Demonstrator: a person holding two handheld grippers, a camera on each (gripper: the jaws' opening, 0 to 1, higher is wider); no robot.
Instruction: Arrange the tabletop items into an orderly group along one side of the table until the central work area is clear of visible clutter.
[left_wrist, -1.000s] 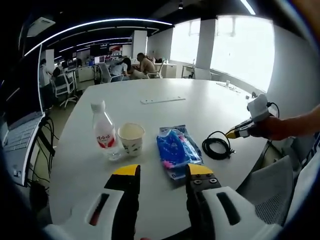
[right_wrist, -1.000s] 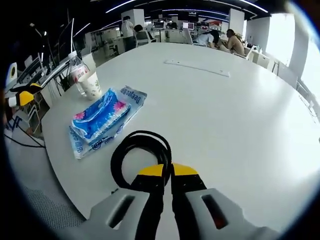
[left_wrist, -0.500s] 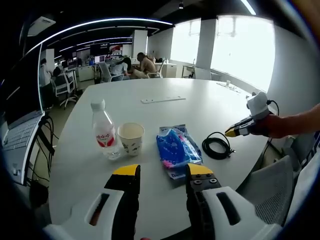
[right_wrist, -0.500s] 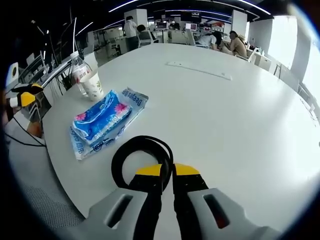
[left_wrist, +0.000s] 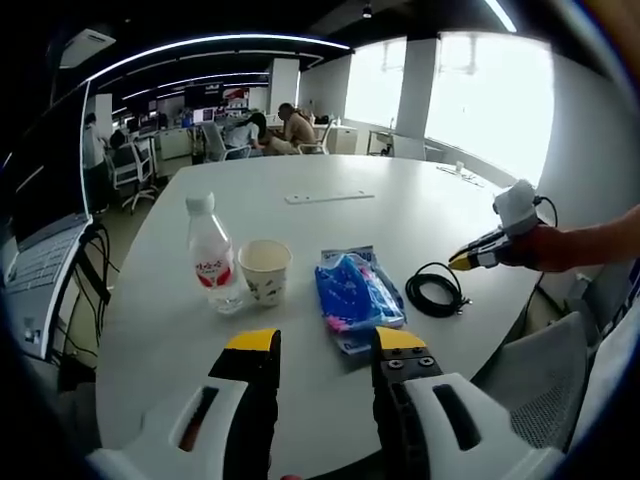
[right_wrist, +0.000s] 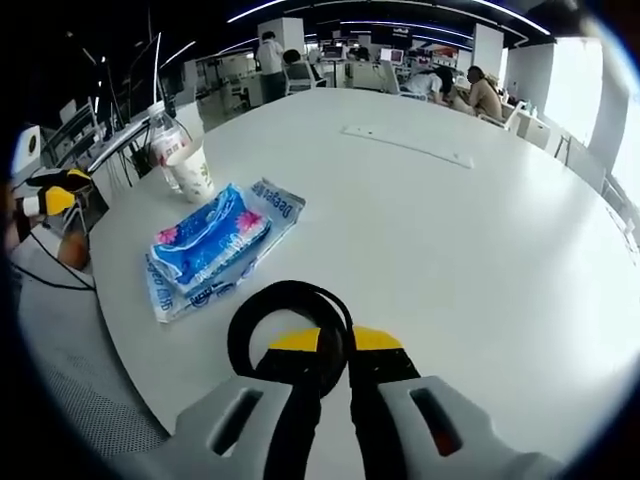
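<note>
A clear water bottle (left_wrist: 211, 258) with a red label, a paper cup (left_wrist: 264, 270) and a blue tissue pack (left_wrist: 356, 295) stand in a row near the table's edge. A black coiled cable (left_wrist: 435, 293) lies to the right of the pack. My left gripper (left_wrist: 325, 345) hovers open in front of the cup and pack, holding nothing. My right gripper (right_wrist: 335, 342) sits just behind the cable (right_wrist: 288, 322), with a narrow gap between its jaws and the coil lying flat on the table. It also appears as the other gripper (left_wrist: 468, 261), just above the cable's right side.
A white strip (right_wrist: 407, 145) lies flat in the middle of the round white table (right_wrist: 480, 250). A grey chair (left_wrist: 535, 370) stands at the table edge. A laptop (left_wrist: 40, 262) sits on a side desk. People sit at far desks.
My right gripper's jaws have parted a little and drawn slightly back from the cable. The left gripper has hardly moved.
</note>
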